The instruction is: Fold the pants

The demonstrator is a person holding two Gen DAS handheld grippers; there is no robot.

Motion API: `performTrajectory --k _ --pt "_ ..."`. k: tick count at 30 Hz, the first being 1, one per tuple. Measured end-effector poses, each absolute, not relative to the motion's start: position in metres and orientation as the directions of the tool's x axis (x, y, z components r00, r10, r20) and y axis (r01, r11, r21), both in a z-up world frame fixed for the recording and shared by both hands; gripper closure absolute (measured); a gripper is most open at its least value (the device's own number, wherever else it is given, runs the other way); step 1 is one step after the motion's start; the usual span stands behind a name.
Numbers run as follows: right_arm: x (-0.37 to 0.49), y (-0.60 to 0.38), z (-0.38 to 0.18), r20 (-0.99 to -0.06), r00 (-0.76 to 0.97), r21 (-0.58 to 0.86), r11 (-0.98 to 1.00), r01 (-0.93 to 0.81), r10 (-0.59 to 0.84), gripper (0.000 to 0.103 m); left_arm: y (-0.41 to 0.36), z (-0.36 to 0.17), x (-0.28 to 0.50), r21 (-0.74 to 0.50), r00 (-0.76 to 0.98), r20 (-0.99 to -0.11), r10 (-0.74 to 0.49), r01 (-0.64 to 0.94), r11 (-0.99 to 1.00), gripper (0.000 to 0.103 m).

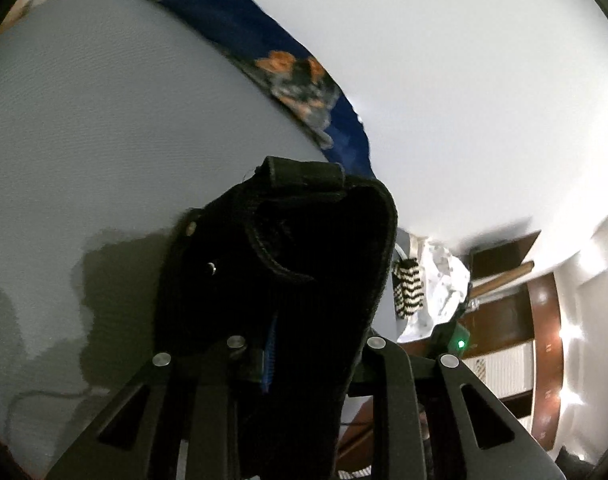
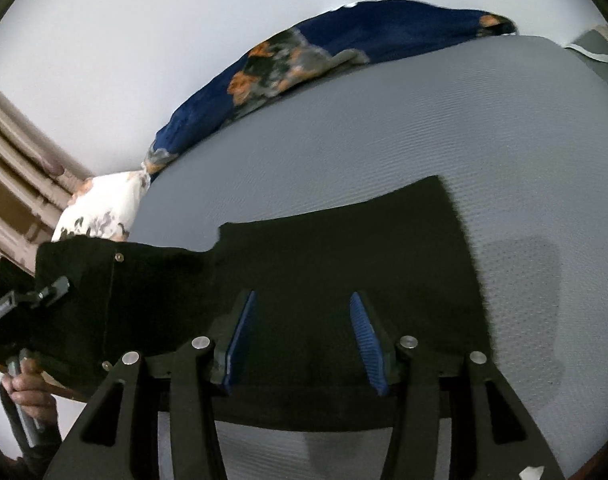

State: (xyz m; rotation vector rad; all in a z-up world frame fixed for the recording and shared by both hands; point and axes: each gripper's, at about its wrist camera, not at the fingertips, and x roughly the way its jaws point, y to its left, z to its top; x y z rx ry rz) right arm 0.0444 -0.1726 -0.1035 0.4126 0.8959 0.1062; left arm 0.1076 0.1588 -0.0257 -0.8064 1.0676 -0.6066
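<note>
The black pants [image 2: 343, 248] lie partly folded on the grey mattress [image 2: 383, 140]. In the left wrist view my left gripper [image 1: 288, 356] is shut on the waistband end of the pants [image 1: 288, 248] and holds it lifted off the mattress [image 1: 104, 120]; a belt loop and rivets show. In the right wrist view my right gripper [image 2: 304, 320] is open, its blue pads [image 2: 363, 332] hovering just over the flat leg part. The lifted waistband end [image 2: 84, 292] hangs at the left, with the other gripper and a hand beside it.
A blue floral blanket [image 2: 304, 60] lies along the far edge of the mattress by the white wall. A white floral pillow [image 2: 104, 208] sits at the left. In the left wrist view, a striped cloth [image 1: 409, 284], crumpled white fabric and wooden furniture [image 1: 503, 320] are beyond the bed.
</note>
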Motion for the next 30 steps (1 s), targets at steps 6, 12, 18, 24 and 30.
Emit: performTrajectory --k 6,12,18,24,30 --pt "0.031 -0.209 -0.121 -0.774 0.613 0.308 0.941 0.142 0.161 0.054 0.100 -0.028 0.120 -0.787 0.339 -0.554 -0.760 0.082 0.611 0.079" --pt "0.025 -0.230 -0.126 -0.777 0.624 0.251 0.951 0.182 0.086 0.054 0.056 -0.039 0.134 -0.752 0.319 -0.598 -0.735 0.096 0.653 0.079" --pt "0.023 -0.240 -0.125 -0.772 0.634 0.219 0.957 0.193 0.049 0.054 0.015 -0.053 0.144 -0.705 0.291 -0.654 -0.698 0.101 0.702 0.079" --pt "0.023 -0.246 -0.126 -0.772 0.632 0.236 0.953 0.190 0.065 0.054 -0.010 -0.069 0.143 -0.642 0.276 -0.712 -0.645 0.113 0.758 0.078" --pt "0.021 -0.246 -0.123 -0.764 0.642 0.231 0.956 0.180 0.064 0.054 -0.027 -0.078 0.141 -0.579 0.281 -0.757 -0.591 0.132 0.805 0.076"
